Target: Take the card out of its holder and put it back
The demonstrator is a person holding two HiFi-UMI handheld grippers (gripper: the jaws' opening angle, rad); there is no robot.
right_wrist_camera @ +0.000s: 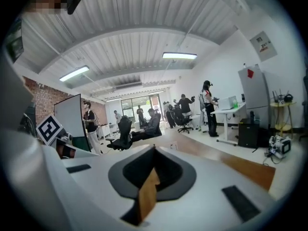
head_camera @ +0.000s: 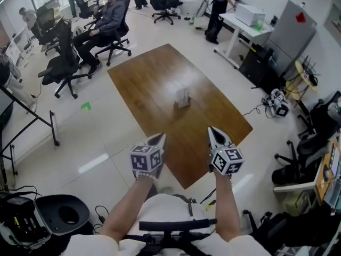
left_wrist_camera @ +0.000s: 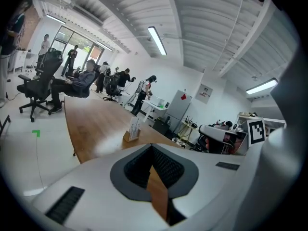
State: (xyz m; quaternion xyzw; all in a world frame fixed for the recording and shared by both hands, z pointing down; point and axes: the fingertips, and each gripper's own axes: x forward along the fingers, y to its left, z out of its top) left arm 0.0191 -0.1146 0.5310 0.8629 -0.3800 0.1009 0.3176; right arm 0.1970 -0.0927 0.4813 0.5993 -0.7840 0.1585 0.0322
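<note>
Card (head_camera: 183, 95) stands upright in its holder (head_camera: 182, 105) near the middle of the brown table (head_camera: 154, 73), seen from the head view as a small pale shape. The same view shows the left gripper (head_camera: 160, 137) and right gripper (head_camera: 212, 129) side by side over the table's near corner, well apart from the holder.

The left gripper view gives the closer look: a white card (left_wrist_camera: 135, 125) rising from a wooden base (left_wrist_camera: 127, 137), ahead and slightly left of the tips. The left gripper's (left_wrist_camera: 151, 147) jaws are pressed together with nothing between them. At that view's right edge is the other gripper's marker cube (left_wrist_camera: 256, 131).

The right gripper view shows the right gripper's (right_wrist_camera: 154, 149) jaws likewise closed and empty. The holder is only a tiny pale speck just above the tips, too small to make out, with the table's edge (right_wrist_camera: 245, 167) to the right.
</note>
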